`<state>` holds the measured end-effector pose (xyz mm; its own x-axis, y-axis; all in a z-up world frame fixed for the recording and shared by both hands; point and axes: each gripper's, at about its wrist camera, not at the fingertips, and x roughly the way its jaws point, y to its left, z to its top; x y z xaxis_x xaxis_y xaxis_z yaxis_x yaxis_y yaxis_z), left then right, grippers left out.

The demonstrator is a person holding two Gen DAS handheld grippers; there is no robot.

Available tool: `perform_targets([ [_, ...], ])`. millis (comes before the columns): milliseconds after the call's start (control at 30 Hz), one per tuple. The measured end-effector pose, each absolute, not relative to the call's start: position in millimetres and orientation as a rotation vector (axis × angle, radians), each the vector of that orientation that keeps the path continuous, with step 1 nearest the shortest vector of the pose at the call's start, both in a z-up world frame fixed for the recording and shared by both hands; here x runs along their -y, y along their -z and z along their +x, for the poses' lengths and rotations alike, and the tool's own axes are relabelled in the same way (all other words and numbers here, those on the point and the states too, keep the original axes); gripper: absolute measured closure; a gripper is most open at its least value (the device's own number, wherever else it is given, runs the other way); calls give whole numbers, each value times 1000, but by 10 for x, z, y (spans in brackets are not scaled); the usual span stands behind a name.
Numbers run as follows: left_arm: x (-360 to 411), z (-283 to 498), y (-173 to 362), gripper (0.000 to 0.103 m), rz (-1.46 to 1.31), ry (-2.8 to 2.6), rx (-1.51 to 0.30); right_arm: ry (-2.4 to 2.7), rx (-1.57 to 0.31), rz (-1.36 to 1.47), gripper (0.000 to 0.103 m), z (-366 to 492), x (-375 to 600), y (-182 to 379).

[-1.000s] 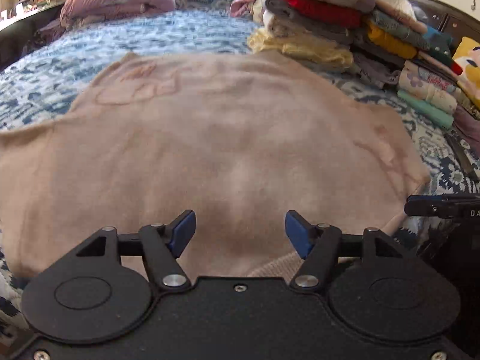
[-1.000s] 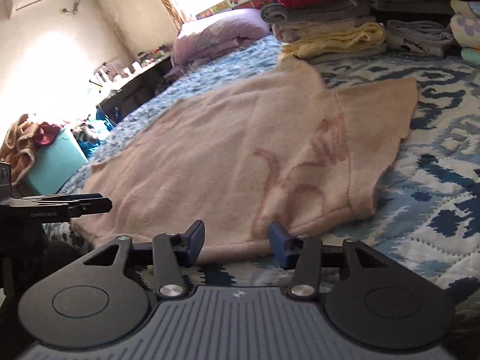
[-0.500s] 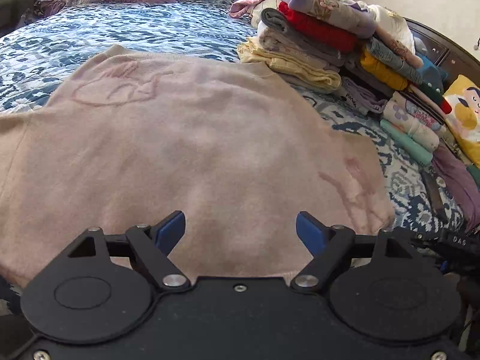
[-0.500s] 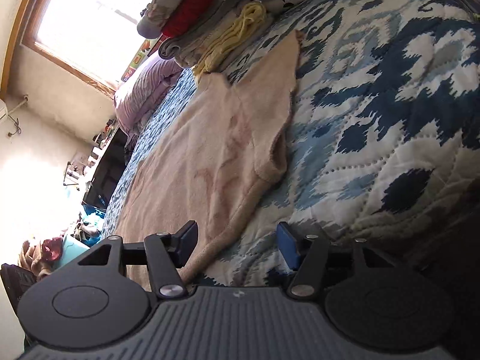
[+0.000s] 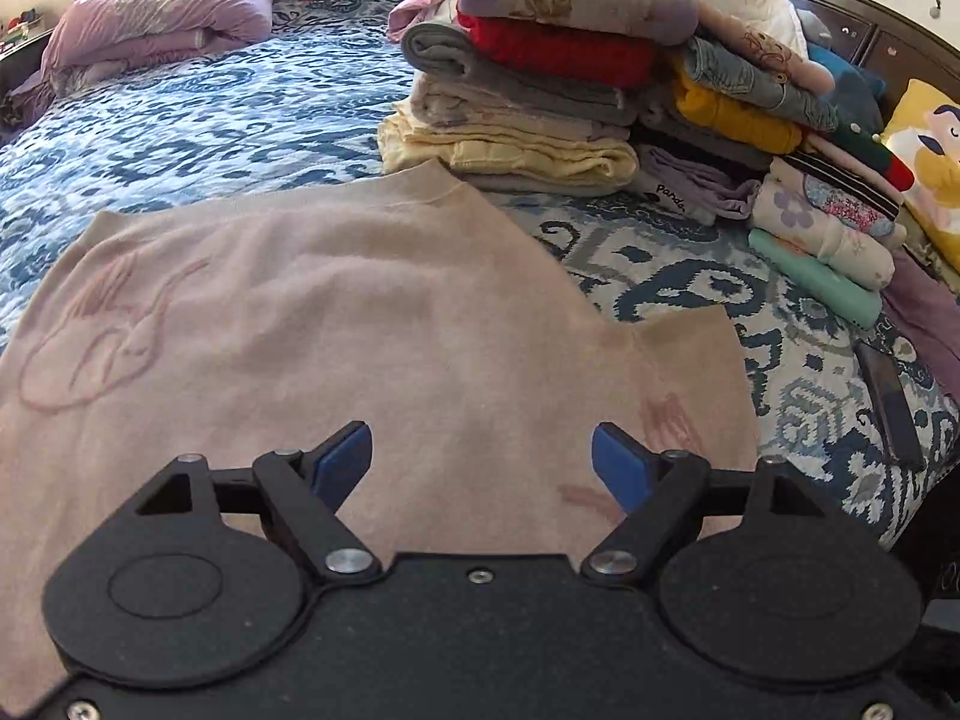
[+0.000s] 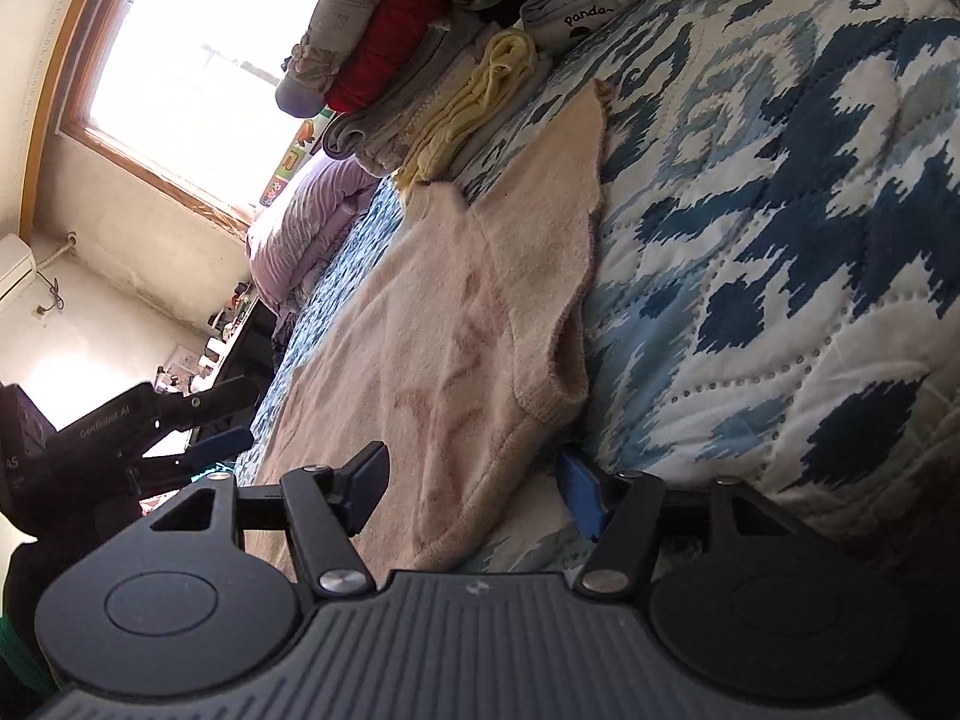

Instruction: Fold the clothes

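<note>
A pale pink sweater [image 5: 360, 312] with faint rabbit outlines lies spread flat on the blue-and-white bedspread [image 5: 180, 120]. My left gripper [image 5: 482, 465] is open and empty, hovering above the sweater's near hem. In the right wrist view, which is rolled sideways, my right gripper [image 6: 474, 483] is open with its jaws on either side of the sweater's [image 6: 456, 324] lower corner edge, not clamped. The left gripper [image 6: 198, 438] also shows there at the far left.
Stacks of folded clothes [image 5: 540, 84] stand behind the sweater, more [image 5: 828, 240] run along the right by a dark headboard. A purple pillow [image 5: 150, 18] lies at the back left. A dark phone-like object [image 5: 888, 414] lies on the bedspread at right.
The left gripper has opened wider and shifted right toward the sleeve side. The right gripper has rolled sideways and come down to the sweater's corner edge.
</note>
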<state>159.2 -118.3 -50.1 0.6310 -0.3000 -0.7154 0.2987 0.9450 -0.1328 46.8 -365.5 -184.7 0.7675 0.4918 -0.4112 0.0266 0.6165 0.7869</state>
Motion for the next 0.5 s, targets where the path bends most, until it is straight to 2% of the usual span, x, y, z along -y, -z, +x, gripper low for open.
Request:
perform_targets([
  [67,1344,1772,485,22,16,350,-825,-303,-657,850,38,473,3626,1832],
  [300,1810,2429,532,24,52,331,-868,-330,-665,939,39,514,3717,1867],
  [400,1957,2697,588,30,60,306,-892,-349,-661,955,40,547,3677,1860],
  [467,2036,2869,623,33,65,295,-910,-362,-650,961,51,563,3654,1853],
  [500,2078,2959,642,34,73,287,-918,-363,-654,961,52,578,3645,1856],
])
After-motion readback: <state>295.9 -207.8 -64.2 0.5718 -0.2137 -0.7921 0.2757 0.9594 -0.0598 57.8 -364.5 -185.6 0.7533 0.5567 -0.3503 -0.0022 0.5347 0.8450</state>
